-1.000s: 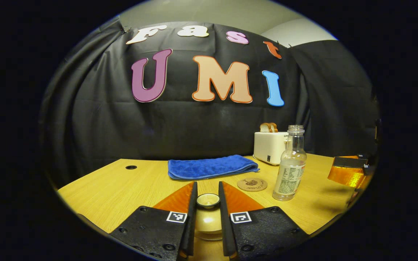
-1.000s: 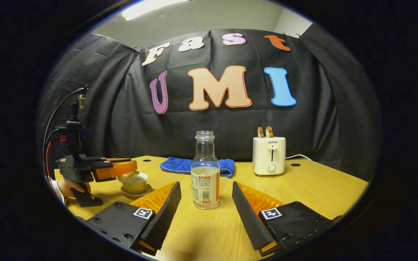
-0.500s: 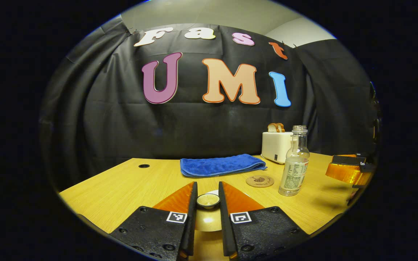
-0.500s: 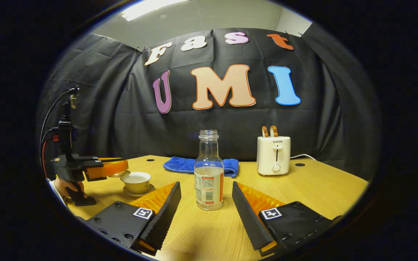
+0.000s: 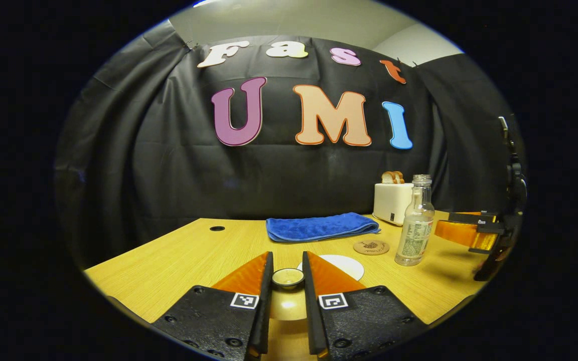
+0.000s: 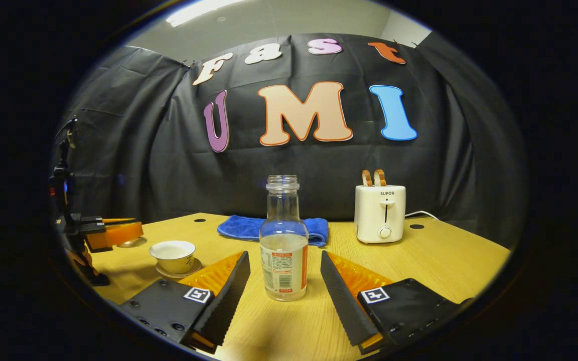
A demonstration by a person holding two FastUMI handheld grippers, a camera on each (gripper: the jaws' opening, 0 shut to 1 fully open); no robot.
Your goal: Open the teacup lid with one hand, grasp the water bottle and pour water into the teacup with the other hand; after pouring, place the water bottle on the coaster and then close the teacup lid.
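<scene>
A: Where does the lid sit right now?

B: Clamped in the left gripper. In the left gripper view both fingers press on its small knob, and the dome of the lid hangs below them, clear of the teacup. In the right gripper view the cup stands uncovered on its saucer at the near left of the table.

A: How does that lid handle, do you think?

B: It looks like glazed ceramic, so light, stiff, slick and breakable. The knob is the only sensible hold, and I judge that a tilt could let it slip.

A: And the water bottle?

B: Upright, uncapped, directly ahead of the right gripper. The fingers are spread wide on either side of it and, as far as I can tell, touch nothing. It looks roughly half full or less.

A: Where would you take it?

B: Around the labelled belly, low enough to stay steady. It seems to be clear plastic or glass; I cannot tell which. Either way it is smooth, and the open neck means any jolt may spill.

A: Is the coaster close?

B: In the left gripper view it lies just left of the bottle, in front of the blue towel, with the toaster farther back.
</scene>
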